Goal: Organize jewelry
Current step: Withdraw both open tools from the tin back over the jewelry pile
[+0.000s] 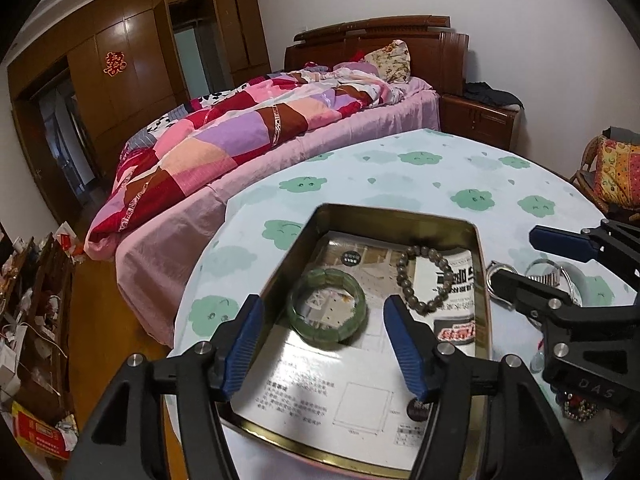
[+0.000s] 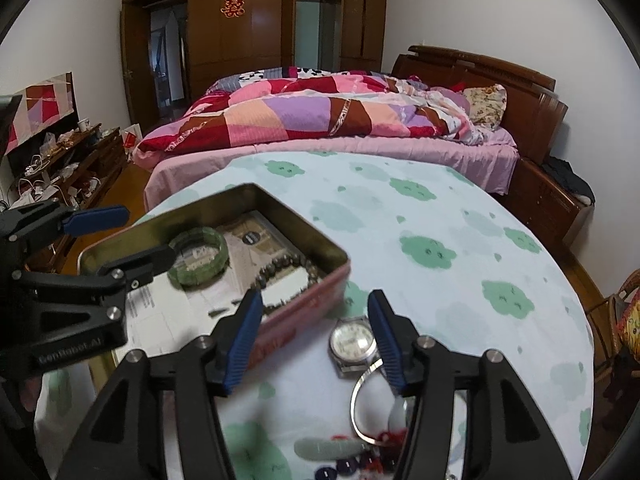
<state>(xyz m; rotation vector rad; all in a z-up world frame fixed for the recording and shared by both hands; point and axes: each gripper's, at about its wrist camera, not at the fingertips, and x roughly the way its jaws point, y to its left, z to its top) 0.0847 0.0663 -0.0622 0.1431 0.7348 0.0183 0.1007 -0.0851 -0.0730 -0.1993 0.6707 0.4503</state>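
An open metal tin (image 1: 483,280) (image 2: 304,304) lined with printed paper sits on the round table. In it lie a green jade bangle (image 1: 327,308) (image 2: 198,257) and a brown bead bracelet (image 1: 425,278) (image 2: 284,270). My left gripper (image 1: 324,344) is open and empty, just above the tin with the bangle between its fingers. It shows at the left of the right wrist view (image 2: 132,236). My right gripper (image 2: 316,344) is open and empty beside the tin, over a silver wristwatch (image 2: 354,344) (image 1: 540,276) and a clear bangle (image 2: 370,404). It also shows in the left wrist view (image 1: 516,258).
The table wears a white cloth with green clouds (image 2: 440,240). More beads and red jewelry lie at the near edge (image 2: 352,464) (image 1: 578,406). A bed with a patchwork quilt (image 1: 248,128) stands behind. A cluttered shelf (image 1: 32,320) is left, a chair (image 2: 624,320) right.
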